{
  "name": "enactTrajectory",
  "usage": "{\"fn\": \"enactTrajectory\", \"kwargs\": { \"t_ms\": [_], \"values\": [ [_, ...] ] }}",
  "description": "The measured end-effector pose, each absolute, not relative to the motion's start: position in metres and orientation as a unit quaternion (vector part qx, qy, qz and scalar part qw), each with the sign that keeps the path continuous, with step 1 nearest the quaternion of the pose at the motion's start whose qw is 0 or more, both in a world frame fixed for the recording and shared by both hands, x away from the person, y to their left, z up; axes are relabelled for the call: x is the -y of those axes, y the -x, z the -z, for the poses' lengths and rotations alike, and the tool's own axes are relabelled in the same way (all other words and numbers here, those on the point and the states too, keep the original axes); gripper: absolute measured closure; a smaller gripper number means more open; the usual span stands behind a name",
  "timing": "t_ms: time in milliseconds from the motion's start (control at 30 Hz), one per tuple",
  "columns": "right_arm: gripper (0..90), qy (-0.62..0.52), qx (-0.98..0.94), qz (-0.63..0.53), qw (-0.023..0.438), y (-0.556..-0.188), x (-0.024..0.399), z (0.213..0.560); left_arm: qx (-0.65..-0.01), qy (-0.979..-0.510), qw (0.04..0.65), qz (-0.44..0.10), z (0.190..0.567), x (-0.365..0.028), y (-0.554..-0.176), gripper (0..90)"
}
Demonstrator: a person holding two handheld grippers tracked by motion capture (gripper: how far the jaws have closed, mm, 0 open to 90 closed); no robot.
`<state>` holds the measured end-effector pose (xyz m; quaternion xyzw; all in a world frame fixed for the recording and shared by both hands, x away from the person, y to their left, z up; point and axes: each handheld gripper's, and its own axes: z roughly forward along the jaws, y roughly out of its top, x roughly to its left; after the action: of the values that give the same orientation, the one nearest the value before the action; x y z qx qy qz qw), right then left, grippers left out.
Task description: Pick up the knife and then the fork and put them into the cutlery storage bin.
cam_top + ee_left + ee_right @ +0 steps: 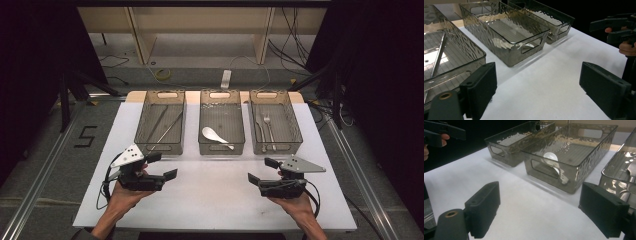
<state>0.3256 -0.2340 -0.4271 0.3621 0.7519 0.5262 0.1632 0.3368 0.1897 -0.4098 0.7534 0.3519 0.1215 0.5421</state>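
A: Black pads, both pairs. My left gripper (162, 165) has its jaws standing wide apart with nothing between them, only bare white table (554, 82) under the gap.

B: And the right one?

A: My right gripper (261, 170) is the same: jaws spread as wide as they go, nothing gripped, white tabletop between the pads. The two grippers point inward toward each other, well apart, each held low over the near half of the table.

B: What lies nearest the left jaws?

A: The left bin (161, 121), smoky clear plastic with a rippled wall. Its near corner sits just beside my left pad in the left gripper view. Chopsticks (164, 125) lie slanted along its floor.

B: Farther out?

A: The middle bin (221, 121) stands beside it, apart by a narrow strip of table. A white spoon (216, 136) lies in it, bowl toward the left, handle toward the near right corner. From the right gripper view I see the spoon through the handle cut-out in the near wall.

B: And the last one?

A: The right bin (275, 120), nearest my right jaws, holds a fork (268, 129) and other metal cutlery lying lengthwise. All three bins stand in a row across the far half of the table.
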Motion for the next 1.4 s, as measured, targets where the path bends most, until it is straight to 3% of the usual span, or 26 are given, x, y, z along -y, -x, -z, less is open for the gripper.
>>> {"fn": "enactTrajectory", "kwargs": {
  "t_ms": [1400],
  "values": [
    [17.4, -0.368, -0.755, -0.516, 0.17, -0.314, 0.239, 0.433, -0.346, -0.759, 0.538, -0.116, 0.41, -0.187, -0.333, 13.9]
  ]
}}
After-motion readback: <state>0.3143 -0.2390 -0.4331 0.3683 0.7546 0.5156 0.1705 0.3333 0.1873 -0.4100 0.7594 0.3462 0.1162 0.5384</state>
